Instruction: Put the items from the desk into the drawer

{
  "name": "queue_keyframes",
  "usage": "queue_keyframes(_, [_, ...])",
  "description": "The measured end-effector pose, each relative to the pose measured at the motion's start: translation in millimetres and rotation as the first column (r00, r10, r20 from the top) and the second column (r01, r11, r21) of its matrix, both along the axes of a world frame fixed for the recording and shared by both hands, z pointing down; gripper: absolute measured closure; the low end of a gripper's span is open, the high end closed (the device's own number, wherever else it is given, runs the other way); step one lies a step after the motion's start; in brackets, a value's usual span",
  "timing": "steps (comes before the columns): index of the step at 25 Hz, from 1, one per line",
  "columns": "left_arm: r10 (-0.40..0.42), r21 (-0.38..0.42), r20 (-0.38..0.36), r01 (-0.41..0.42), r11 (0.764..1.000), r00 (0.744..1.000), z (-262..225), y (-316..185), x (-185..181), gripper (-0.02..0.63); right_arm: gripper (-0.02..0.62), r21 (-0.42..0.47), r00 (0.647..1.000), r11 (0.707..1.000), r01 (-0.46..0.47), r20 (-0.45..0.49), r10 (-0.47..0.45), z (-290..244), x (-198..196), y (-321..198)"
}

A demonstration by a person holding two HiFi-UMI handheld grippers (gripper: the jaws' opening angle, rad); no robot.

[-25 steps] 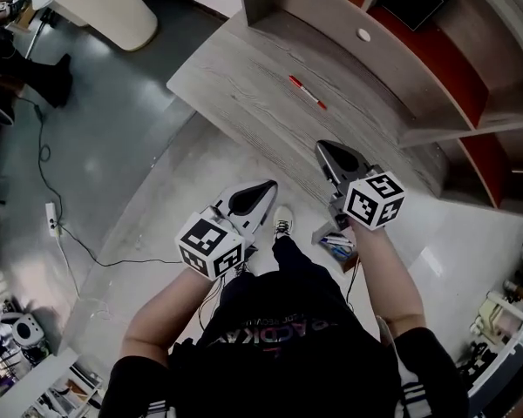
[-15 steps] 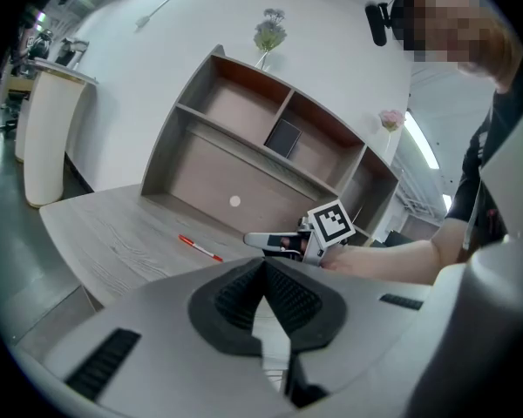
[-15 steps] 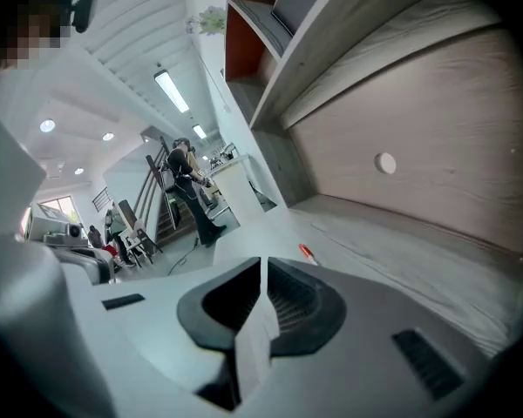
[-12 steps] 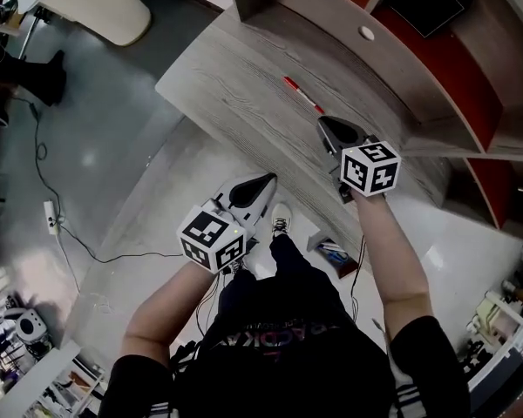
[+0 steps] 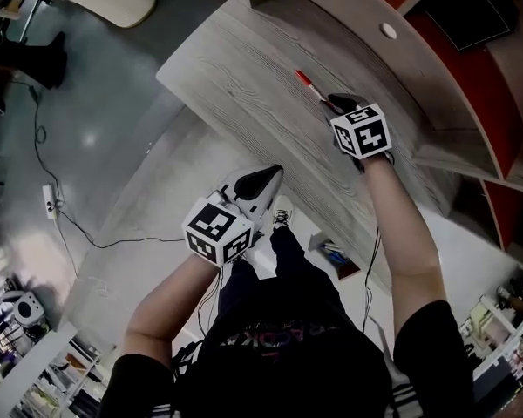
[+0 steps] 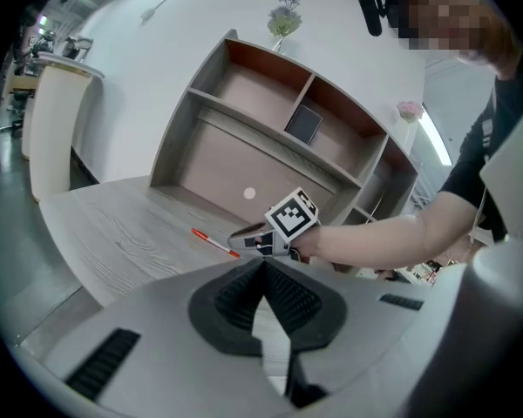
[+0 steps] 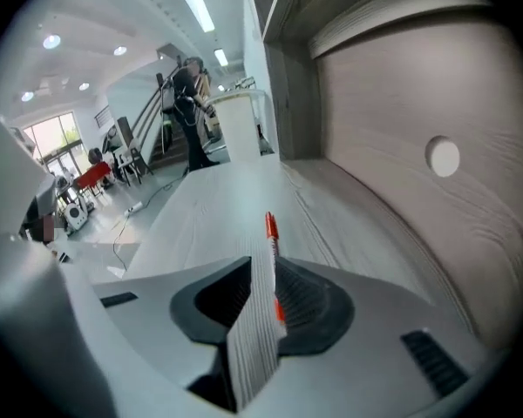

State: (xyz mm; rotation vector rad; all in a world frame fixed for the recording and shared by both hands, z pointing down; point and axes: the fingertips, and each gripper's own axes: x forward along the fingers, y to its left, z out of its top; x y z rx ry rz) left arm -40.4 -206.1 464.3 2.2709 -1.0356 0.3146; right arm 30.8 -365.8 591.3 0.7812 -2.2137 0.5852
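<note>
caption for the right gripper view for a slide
Right gripper, jaws apart, straddles red-capped pen on grey desk

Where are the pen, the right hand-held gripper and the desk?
pen (image 5: 311, 86): head view, mid-barrel.
right hand-held gripper (image 5: 333, 101): head view, between its fingertips.
desk (image 5: 235, 68): head view, bare wood top.

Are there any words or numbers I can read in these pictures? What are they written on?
No words or numbers can be read here.
Pale print on the person's black shirt: too blurred to read.
Marker cubes on the left tongs and right tongs: black-and-white square patterns only, no letters.
Red-and-white pen: too small to show any print.
</note>
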Motion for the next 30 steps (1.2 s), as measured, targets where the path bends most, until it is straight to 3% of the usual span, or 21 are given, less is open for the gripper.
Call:
queue_keyframes(5, [-0.009, 0.000, 0.006, 0.009, 1.000, 1.000, 9, 0, 1, 0.601, 0.489, -0.078, 0.981, 0.991, 0.109, -0.153, -0.120, 29, -7, -7])
queue_keyframes(14, [-0.026, -0.003, 0.007, 0.026, 1.000, 1.000, 7, 1, -4, 0.601, 0.486, -0.163, 0.936, 0.973, 0.166, -0.285, -0.207, 39, -21, -13])
queue_keyframes(25, [-0.021, 0.001, 0.017, 0.021, 1.000, 1.000, 15, 1, -2, 0.601, 0.491, -0.183, 0.937, 0.973, 0.141, -0.293, -0.191, 49, -19, -11])
queue_keyframes(30, [-0.021, 0.007, 0.012, 0.021, 1.000, 1.000, 10, -1, -3, 0.601, 0.540, -0.164, 0.951, 0.980, 0.112, -0.268, -0.153, 46, -20, -12])
